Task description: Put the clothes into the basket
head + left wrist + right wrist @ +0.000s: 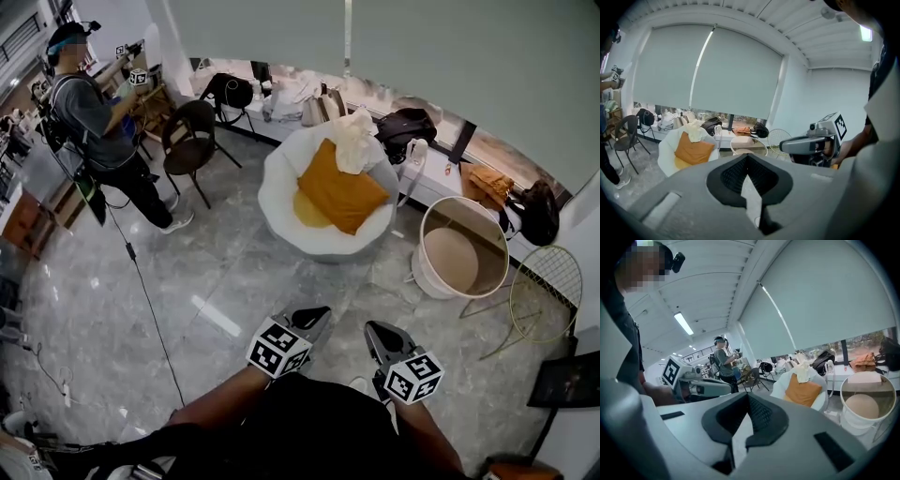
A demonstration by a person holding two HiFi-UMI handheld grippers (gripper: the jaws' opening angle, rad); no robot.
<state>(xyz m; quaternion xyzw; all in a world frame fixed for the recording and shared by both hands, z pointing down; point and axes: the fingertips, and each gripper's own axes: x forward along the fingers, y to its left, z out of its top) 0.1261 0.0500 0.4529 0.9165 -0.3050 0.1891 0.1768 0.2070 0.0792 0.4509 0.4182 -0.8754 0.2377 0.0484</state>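
An orange cloth [342, 192] and a cream cloth [354, 141] lie in a white round chair [272, 192] across the floor. To its right stands the white basket [427, 272], upright, with nothing showing inside. Both grippers hang low in the head view, well short of the chair. My left gripper [314, 319] is shut with nothing in it, and so is my right gripper [375, 333]. In the left gripper view the jaws [747, 157] meet ahead of the orange cloth [693, 150] and basket [747, 144]. In the right gripper view the gripper [749, 397] faces the basket [843, 394].
A person [103, 122] stands at the back left beside black chairs [192, 141], with a cable [150, 300] trailing over the grey floor. Black bags [405, 122] sit on the window ledge. A gold wire stand [548, 281] is right of the basket.
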